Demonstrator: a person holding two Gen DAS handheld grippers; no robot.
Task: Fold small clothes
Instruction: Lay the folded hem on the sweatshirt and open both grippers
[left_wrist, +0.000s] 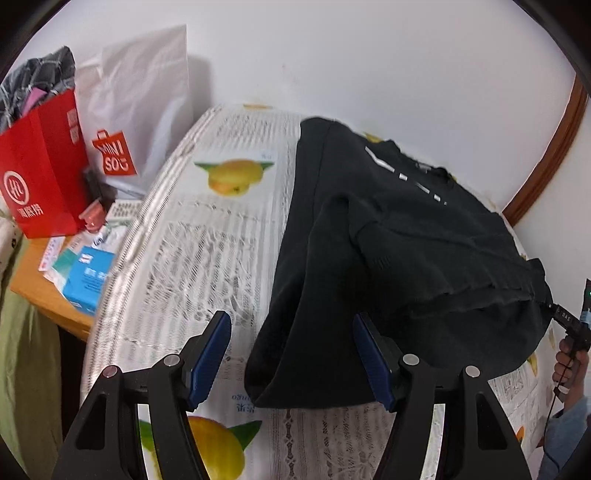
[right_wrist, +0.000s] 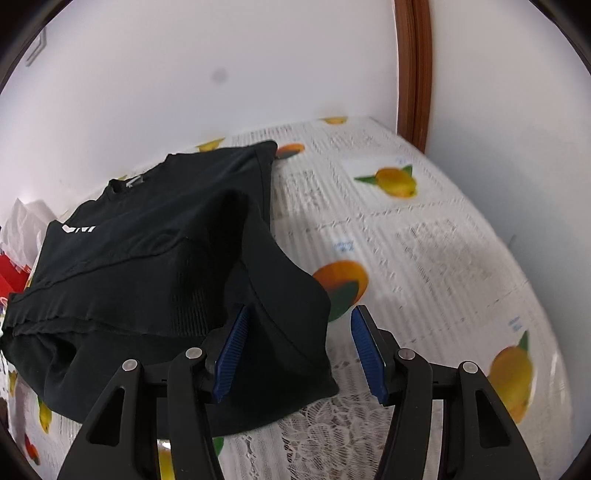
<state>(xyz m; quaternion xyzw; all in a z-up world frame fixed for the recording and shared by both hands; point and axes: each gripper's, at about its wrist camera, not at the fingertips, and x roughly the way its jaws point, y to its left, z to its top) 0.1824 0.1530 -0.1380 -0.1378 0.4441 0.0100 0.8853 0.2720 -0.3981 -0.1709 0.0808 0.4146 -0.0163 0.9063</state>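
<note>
A black top (left_wrist: 406, 240) with white lettering lies partly folded on a table under a fruit-print lace cloth (left_wrist: 207, 240). My left gripper (left_wrist: 291, 321) is open above the garment's near left corner; the cloth edge lies below the blue pads (left_wrist: 210, 354), which do not press on it. In the right wrist view the same black top (right_wrist: 147, 266) fills the left half. My right gripper (right_wrist: 300, 312) is open over its near right corner, with fabric between the fingers but not clamped. A person's hand (left_wrist: 569, 358) shows at the right edge of the left wrist view.
Left of the table stands a low wooden side table (left_wrist: 33, 280) with a red paper bag (left_wrist: 44, 166), a white shopping bag (left_wrist: 140, 110), a remote control (left_wrist: 123, 210) and a blue box (left_wrist: 88, 277). A white wall and a wooden door frame (right_wrist: 413, 74) close the back.
</note>
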